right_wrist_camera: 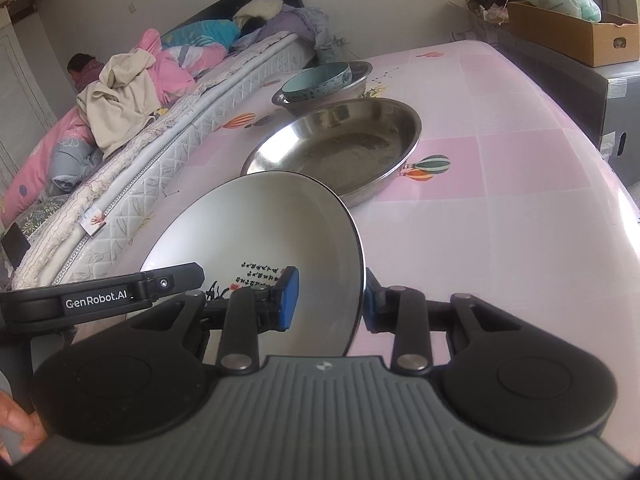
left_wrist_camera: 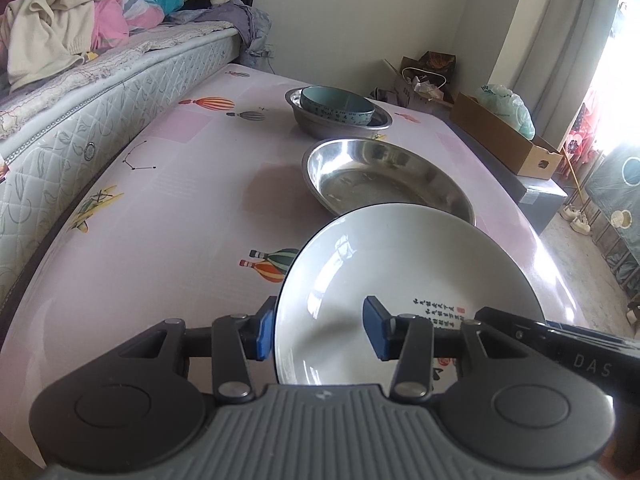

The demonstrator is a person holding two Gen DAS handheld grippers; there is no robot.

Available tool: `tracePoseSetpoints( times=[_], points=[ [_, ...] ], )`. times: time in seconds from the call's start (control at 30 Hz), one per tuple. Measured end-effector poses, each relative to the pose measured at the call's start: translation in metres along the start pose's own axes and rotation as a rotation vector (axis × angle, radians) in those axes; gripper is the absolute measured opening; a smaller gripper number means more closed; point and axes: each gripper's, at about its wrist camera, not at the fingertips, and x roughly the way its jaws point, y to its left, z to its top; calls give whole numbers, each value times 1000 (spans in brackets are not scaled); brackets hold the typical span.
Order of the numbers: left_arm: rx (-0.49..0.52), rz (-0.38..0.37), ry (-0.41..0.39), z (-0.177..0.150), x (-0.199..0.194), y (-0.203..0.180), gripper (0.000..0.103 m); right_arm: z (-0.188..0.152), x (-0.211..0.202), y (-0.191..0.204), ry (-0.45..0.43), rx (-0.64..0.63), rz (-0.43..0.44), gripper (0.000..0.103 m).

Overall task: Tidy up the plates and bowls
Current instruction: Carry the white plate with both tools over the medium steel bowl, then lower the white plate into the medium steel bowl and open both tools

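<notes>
I have the white plate (left_wrist_camera: pixel 384 280) up off the bench (left_wrist_camera: pixel 168 216), carried between both tools and tipped so that its hollow face looks back at the cameras. What the next move turns on, as I judge it, is where the big steel dish (left_wrist_camera: pixel 384 176) lies from the plate: straight ahead along both tools, its near rim tucked just behind the plate's far edge. Beyond the dish, further along the same line, the teal bowl (left_wrist_camera: pixel 338 106) sits nested inside a smaller steel bowl (left_wrist_camera: pixel 316 122). So the plate would only need to go forward and level out to land in the dish; neither hand is clearly nearer, since each grips one side.

The left tool (left_wrist_camera: pixel 320 332) straddles the plate's left rim: one blue pad sits outside the rim, the other over the white face near the printed writing. It is part closed, and the outer pad looks pressed to the edge, so I read it as gripping the plate. The right tool (right_wrist_camera: pixel 330 298) does the same on the opposite rim, with one pad inside on the white face and the other behind the dark edge, closed narrower on it. From the right camera, the left tool's finger reaches across the plate's near left side. A fingertip (right_wrist_camera: pixel 20 428) shows at that view's lower left corner.
</notes>
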Motion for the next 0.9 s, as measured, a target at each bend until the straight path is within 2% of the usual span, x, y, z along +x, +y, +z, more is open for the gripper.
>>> tracePoseSetpoints(
  times=[0.23,0.43,0.67,0.9],
  points=[
    [11,2,-31,25,12,-8,45,22,9,-6,-17,17,-2,32],
    [10,-7,-40,60,37,-16,45,58,27,-20,-35,49,0,32],
    [-7,-2,-6,94,77,-22,45,100,62,-40,1,84,-19,32],
    [-38,-11,56,107,107,-15,44,114,90,-49,45,98,-38,32]
  ],
)
